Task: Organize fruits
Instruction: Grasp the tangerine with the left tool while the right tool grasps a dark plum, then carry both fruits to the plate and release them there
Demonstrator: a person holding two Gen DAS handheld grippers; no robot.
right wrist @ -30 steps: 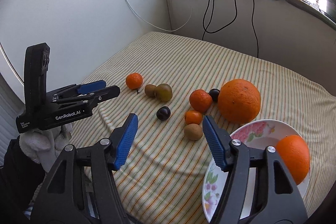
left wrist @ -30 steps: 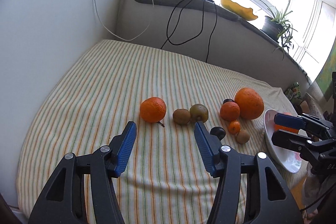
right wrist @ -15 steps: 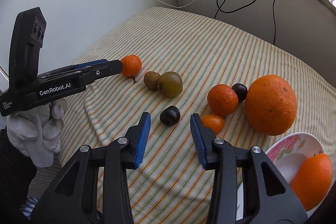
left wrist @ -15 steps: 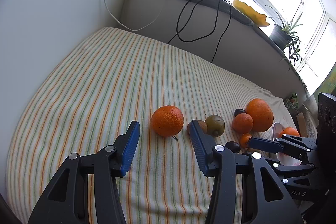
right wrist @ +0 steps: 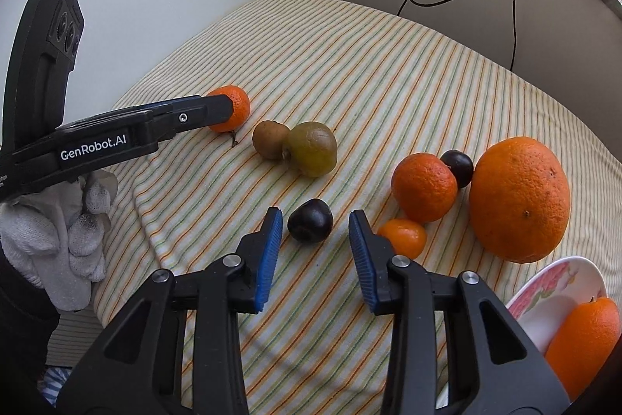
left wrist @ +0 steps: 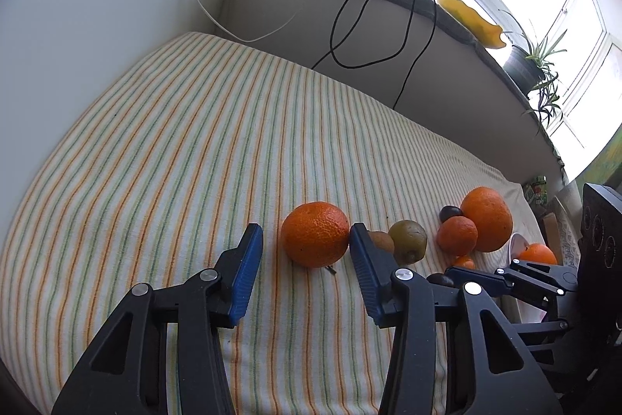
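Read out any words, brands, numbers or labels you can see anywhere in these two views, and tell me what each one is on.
"GenRobot.AI": white lettering on the side of the black left gripper, seen from the right wrist.
Small white print at that gripper's rear edge: too small and cut off to read.
Nothing else readable in either view.

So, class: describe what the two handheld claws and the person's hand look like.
Both the left claw and the right claw are black plastic frames with silver rivets and ribbed blue pads. White "GenRobot.AI" lettering marks the left one. A white knit glove covers the hand.

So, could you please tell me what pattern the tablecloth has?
The tablecloth has thin orange and green stripes on cream, clearest in the left wrist view.
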